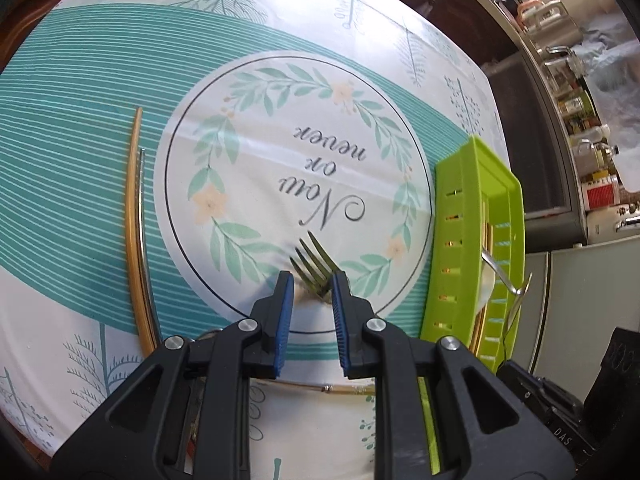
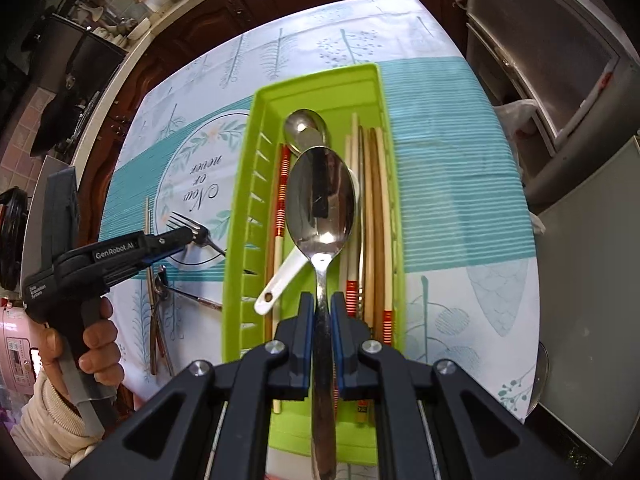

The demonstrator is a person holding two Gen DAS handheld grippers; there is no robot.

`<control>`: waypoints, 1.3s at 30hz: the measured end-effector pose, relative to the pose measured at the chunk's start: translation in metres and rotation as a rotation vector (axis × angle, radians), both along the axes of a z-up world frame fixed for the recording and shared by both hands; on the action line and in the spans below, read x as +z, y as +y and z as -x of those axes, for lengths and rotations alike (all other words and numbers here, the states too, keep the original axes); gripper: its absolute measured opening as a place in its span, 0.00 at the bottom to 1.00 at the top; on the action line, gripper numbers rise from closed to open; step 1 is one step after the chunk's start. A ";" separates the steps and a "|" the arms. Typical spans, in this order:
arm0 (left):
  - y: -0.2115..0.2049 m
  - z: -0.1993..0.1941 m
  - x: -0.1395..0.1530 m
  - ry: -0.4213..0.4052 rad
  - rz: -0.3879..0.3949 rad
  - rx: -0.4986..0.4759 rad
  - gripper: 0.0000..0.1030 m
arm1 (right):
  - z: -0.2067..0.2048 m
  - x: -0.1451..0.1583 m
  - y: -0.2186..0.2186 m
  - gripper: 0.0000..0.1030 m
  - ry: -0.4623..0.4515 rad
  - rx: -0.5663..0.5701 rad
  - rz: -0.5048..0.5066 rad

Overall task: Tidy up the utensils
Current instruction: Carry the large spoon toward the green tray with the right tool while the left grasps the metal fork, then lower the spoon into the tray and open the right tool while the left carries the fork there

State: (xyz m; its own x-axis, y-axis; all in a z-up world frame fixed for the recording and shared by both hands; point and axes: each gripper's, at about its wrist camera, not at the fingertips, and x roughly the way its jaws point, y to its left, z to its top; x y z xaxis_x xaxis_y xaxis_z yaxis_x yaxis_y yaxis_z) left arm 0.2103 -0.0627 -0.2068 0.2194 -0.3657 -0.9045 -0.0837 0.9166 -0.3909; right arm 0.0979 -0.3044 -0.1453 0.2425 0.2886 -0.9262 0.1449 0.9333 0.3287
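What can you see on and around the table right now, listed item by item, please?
Tray: one, lime green, on the tablecloth right of the printed circle.
Large spoon: one, steel, gripped over the tray.
Small spoon: one, steel, at the tray's far end.
Ceramic spoon: one, white, in the tray.
Chopsticks: several, tan and brown, some red-banded, in the tray.
Fork: one, steel, on the printed circle.
Loose chopsticks: about two, gold and steel, left of the circle.
Tablecloth: one, white and teal.
Left gripper: black, blue pads, fork between them.
Right gripper: holds the large spoon.
Hand: holds the left gripper.
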 end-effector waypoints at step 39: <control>-0.018 0.000 0.050 -0.258 -0.093 -0.142 0.01 | -0.033 -0.012 0.011 0.08 0.032 -0.008 0.017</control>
